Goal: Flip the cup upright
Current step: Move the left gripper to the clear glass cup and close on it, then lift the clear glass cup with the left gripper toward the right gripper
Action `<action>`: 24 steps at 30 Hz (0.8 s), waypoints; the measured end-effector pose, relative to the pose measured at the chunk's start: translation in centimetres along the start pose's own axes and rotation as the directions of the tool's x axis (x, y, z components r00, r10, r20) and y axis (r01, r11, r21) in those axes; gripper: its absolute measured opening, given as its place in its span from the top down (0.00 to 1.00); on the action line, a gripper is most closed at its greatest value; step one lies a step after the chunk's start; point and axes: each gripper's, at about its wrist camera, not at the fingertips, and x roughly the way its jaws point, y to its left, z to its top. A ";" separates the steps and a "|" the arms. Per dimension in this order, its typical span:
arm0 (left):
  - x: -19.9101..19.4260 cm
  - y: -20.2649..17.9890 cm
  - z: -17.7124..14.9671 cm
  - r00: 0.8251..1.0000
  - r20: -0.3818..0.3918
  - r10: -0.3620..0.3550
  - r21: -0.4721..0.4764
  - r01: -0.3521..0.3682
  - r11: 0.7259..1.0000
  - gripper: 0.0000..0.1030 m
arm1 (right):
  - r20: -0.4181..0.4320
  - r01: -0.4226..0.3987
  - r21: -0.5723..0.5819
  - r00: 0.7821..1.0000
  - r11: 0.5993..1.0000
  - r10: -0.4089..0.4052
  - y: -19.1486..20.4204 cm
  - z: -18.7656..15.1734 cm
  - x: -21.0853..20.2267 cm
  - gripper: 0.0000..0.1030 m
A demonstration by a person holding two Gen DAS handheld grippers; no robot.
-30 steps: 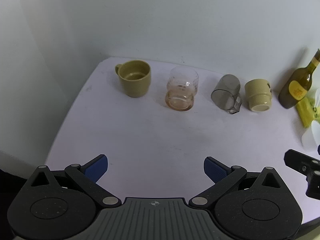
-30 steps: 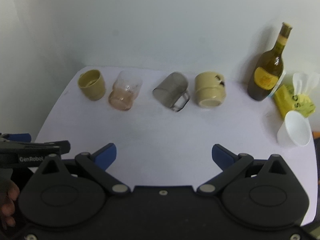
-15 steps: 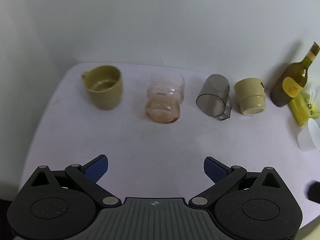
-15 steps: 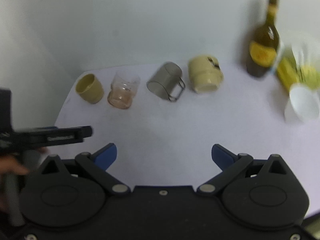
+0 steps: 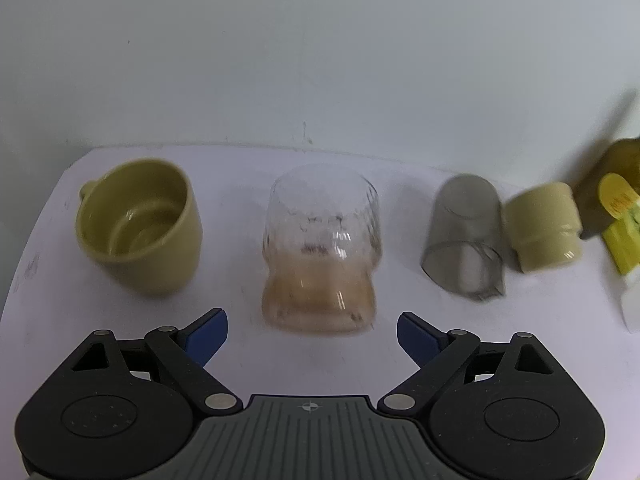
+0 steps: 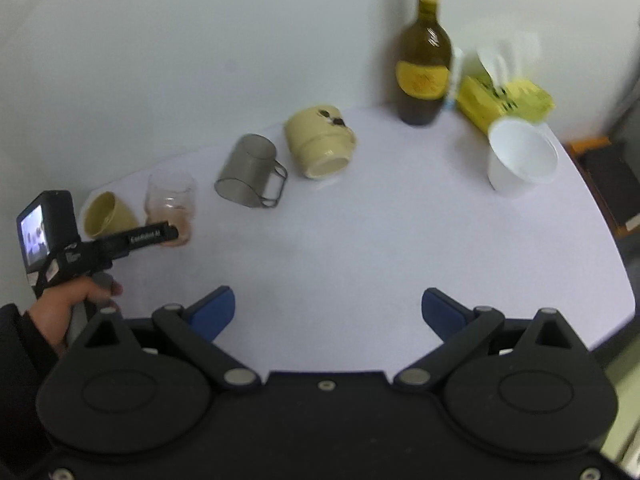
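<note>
Because the glass cup (image 5: pixel 320 248) at frame centre is upside down, rigid, slick and breakable, its pinched waist looks the safest hold. Just below, the left gripper (image 5: pixel 312 334) gapes empty; the right gripper (image 6: pixel 328 312) likewise, far off.

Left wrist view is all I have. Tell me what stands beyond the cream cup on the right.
Observer: A brown bottle stands upright by the wall, with a yellow tissue pack beside it.
Operator: Go on, further right.
Observer: A white cup stands mouth up in front of the pack.
Operator: Report the right tongs.
Observer: The right tongs are open over the table, holding nothing.
</note>
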 end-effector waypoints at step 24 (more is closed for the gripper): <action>-1.8 -5.5 -7.3 0.992 -0.124 -0.009 -0.064 0.001 0.998 0.35 | -0.065 -0.143 -0.115 0.988 0.983 0.137 1.0 1.1 2.1 0.02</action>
